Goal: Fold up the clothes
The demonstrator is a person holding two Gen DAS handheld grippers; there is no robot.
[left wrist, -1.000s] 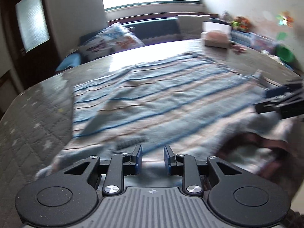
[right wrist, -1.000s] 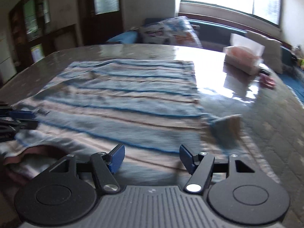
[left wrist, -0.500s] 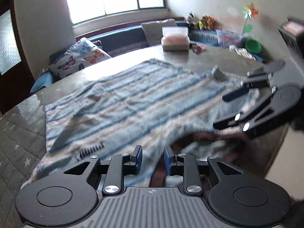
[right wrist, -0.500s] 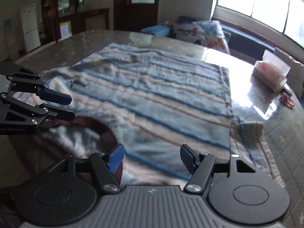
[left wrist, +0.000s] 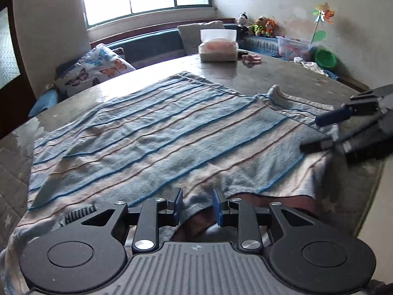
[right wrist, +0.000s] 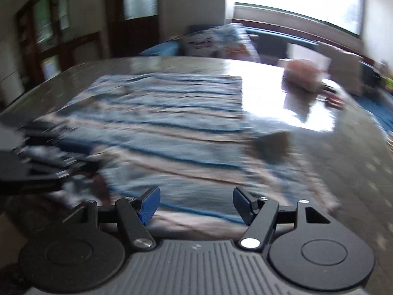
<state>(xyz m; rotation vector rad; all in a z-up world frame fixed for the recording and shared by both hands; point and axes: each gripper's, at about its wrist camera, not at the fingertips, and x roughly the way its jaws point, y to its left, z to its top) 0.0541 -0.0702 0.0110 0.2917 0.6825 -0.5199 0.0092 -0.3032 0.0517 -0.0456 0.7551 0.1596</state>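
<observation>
Striped garment [left wrist: 157, 132] spread flat at the bench's [left wrist: 282, 73] near edge – unfolded; left tongs [left wrist: 195, 205] and right tongs [right wrist: 195, 202] both released, empty

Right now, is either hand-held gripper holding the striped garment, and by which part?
Nothing is held. The left hand-held gripper hangs open over the striped garment near its collar, and the right hand-held gripper is open wide above the near edge.

A glossy desk [left wrist: 282, 78] with a rounded edge carries a striped blue and beige garment [left wrist: 159, 135] spread flat across most of its near half. Toward the far edge stand a tissue box [left wrist: 218, 49] and, just beside it, a small pink object [left wrist: 251, 58], both apart from the garment.
</observation>
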